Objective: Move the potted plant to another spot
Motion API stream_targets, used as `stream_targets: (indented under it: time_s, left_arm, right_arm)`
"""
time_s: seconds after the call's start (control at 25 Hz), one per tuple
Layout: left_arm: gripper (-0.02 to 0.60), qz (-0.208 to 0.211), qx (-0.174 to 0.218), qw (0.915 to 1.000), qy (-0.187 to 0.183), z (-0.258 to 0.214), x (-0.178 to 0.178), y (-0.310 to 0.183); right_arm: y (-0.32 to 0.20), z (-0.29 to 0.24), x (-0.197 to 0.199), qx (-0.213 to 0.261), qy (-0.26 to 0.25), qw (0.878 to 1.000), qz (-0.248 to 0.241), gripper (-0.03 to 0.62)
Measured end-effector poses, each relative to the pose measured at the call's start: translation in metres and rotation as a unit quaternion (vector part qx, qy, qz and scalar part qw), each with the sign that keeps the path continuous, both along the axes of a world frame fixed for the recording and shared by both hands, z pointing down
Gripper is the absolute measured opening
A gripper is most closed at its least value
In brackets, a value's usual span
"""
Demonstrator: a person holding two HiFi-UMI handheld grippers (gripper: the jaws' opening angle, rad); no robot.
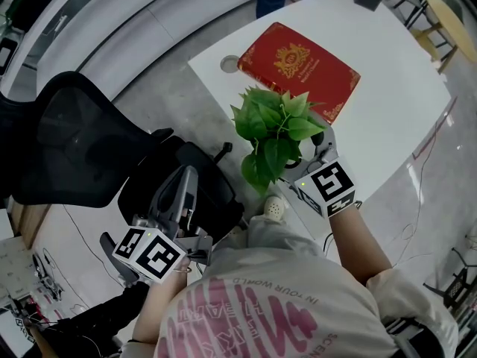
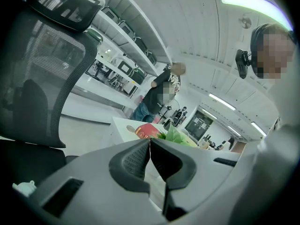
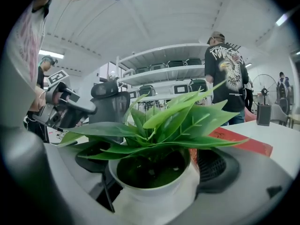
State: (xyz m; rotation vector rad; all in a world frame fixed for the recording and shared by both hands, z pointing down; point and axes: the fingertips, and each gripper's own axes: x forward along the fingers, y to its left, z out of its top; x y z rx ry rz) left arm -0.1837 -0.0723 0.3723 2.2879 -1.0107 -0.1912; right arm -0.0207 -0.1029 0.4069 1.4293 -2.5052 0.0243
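The potted plant (image 1: pixel 274 129) stands at the near edge of the white table (image 1: pixel 395 118). Its green leaves spread over a white round pot (image 3: pixel 154 198).

The right gripper (image 1: pixel 309 154) brackets the pot from the 5 o'clock side, with its marker cube (image 1: pixel 332 187) behind it. In the right gripper view its jaws stand wide, one pad on each side of the pot. A dark gap shows between the left-hand pad (image 3: pixel 91 159) and the pot wall. The right-hand pad (image 3: pixel 216 165) sits just beside the rim; contact there cannot be confirmed.

At 12 o'clock from the plant, just beyond the leaves, a red book (image 1: pixel 298 67) with a gold emblem lies flat on the table.

At 9 o'clock from the plant stands a black mesh office chair (image 1: pixel 78 140). The left gripper (image 2: pixel 150 150) is held over its seat, at about 7 o'clock from the plant and well apart from it. Its jaws are closed tip to tip with nothing between them.

A person in a black printed T-shirt (image 3: pixel 227 76) stands beyond the table.
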Motion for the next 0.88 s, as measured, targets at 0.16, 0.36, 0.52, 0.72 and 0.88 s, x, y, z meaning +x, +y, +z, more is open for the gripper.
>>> stream_targets:
  time_s: [0.16,0.36,0.52,0.72,0.88]
  left_arm:
    - [0.025,0.0,0.0,1.0,-0.001,-0.002,0.0,0.0]
    - [0.025,-0.001,0.004,1.0,-0.001,-0.003,-0.001,-0.001]
    - [0.025,0.0,0.004,1.0,0.003,-0.004,-0.001,-0.002]
    - [0.025,-0.002,0.005,1.0,0.007,-0.004,-0.005,-0.003]
    - [0.025,-0.005,0.003,0.9999,0.013,-0.003,-0.01,-0.002]
  right_arm:
    - [-0.001,0.0,0.0,0.002,-0.002,1.0,0.007,0.584]
    - [-0.003,0.001,-0.001,0.004,-0.004,1.0,0.01,0.584]
    - [-0.005,0.001,-0.004,0.004,-0.004,1.0,0.01,0.58]
    - [-0.006,0.003,-0.006,-0.003,-0.007,1.0,0.013,0.557]
    - [-0.006,0.004,-0.006,-0.009,-0.005,1.0,0.016,0.554]
